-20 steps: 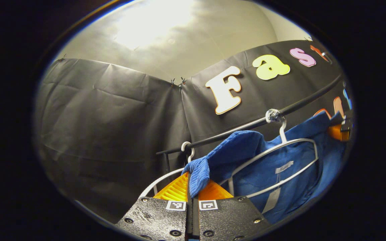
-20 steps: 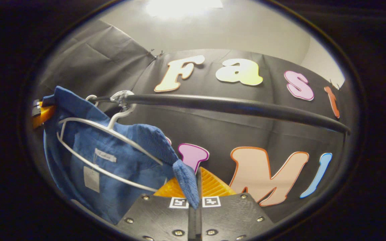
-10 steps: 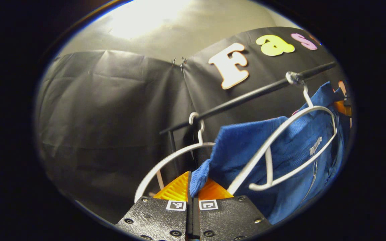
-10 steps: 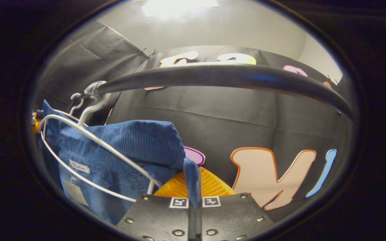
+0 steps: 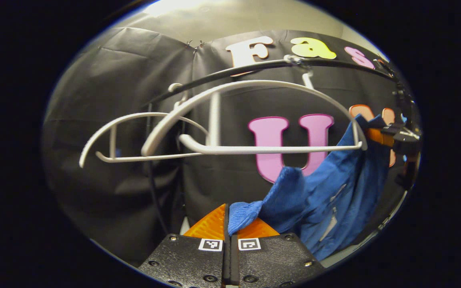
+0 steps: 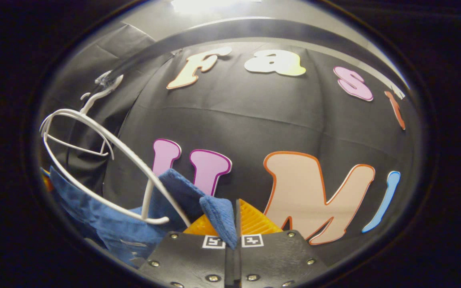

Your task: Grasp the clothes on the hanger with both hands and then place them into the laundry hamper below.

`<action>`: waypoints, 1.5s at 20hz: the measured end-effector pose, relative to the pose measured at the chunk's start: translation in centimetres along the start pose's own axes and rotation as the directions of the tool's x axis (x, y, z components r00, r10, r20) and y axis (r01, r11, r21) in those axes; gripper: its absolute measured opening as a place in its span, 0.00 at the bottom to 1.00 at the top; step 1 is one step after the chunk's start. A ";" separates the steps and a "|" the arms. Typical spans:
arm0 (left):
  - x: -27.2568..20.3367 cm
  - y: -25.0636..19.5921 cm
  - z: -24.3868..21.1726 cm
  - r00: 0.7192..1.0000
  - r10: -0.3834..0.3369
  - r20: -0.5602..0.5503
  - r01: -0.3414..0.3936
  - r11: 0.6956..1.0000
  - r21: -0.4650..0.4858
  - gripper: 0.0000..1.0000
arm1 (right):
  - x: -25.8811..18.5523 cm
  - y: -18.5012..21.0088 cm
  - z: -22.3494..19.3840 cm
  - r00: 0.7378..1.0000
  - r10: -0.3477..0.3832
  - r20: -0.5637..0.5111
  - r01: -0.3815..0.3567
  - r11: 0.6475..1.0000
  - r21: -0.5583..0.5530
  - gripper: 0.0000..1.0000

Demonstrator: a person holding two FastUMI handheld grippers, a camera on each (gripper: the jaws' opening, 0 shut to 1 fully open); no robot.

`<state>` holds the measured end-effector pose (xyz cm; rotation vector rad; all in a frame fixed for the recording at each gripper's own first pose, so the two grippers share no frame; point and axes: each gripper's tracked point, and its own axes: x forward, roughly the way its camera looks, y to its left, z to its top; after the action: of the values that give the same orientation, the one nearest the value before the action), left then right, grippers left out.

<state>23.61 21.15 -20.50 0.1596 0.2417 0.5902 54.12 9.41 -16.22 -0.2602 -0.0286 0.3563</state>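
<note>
The blue shirt (image 5: pixel 326 192) hangs slack below the hangers, stretched between the two grippers. In the left gripper view, the left gripper (image 5: pixel 229 218) has its jaws closed tight on one bunched corner of the cloth; the other gripper (image 5: pixel 394 138), farther off at the right edge, holds the opposite end up near the nearer hanger's tip. In the right gripper view, the right gripper (image 6: pixel 234 220) likewise has its jaws pressed together on a folded blue corner, with the rest of the shirt (image 6: pixel 106 222) draping down to the left under the hanger (image 6: pixel 106 140).

Two white hangers show in the left gripper view, both bare: the nearer hanger (image 5: pixel 254 116) and a second hanger (image 5: pixel 134 138) behind it to the left. Both hook on one dark rail (image 5: pixel 254 68) running across the top.

Behind everything is the booth's wall (image 5: pixel 106 104) of creased black cloth, in two panels clipped together at the top. Above it is a pale ceiling (image 6: pixel 214 8) with one bright patch of light.
</note>
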 end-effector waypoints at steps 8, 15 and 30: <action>0.0 -8.0 -1.4 0.974 -0.225 -0.023 0.224 0.974 -0.047 0.00 | -5.3 -4.3 -2.2 0.992 -0.110 -0.062 0.112 0.993 0.047 0.05; -0.3 -11.4 -1.6 0.940 -0.339 -0.025 0.338 0.940 -0.044 0.00 | -8.8 -3.6 -1.9 0.994 -0.094 -0.059 0.095 0.995 0.021 0.05; -3.3 -14.6 -7.0 0.804 -0.564 -0.190 0.559 0.825 -0.083 0.00 | -15.7 10.4 -10.5 0.884 0.333 -0.328 -0.164 0.879 0.448 0.05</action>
<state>26.84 7.85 -29.77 -0.0033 0.4658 0.0100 36.66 10.73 -28.75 0.0894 0.4861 0.5573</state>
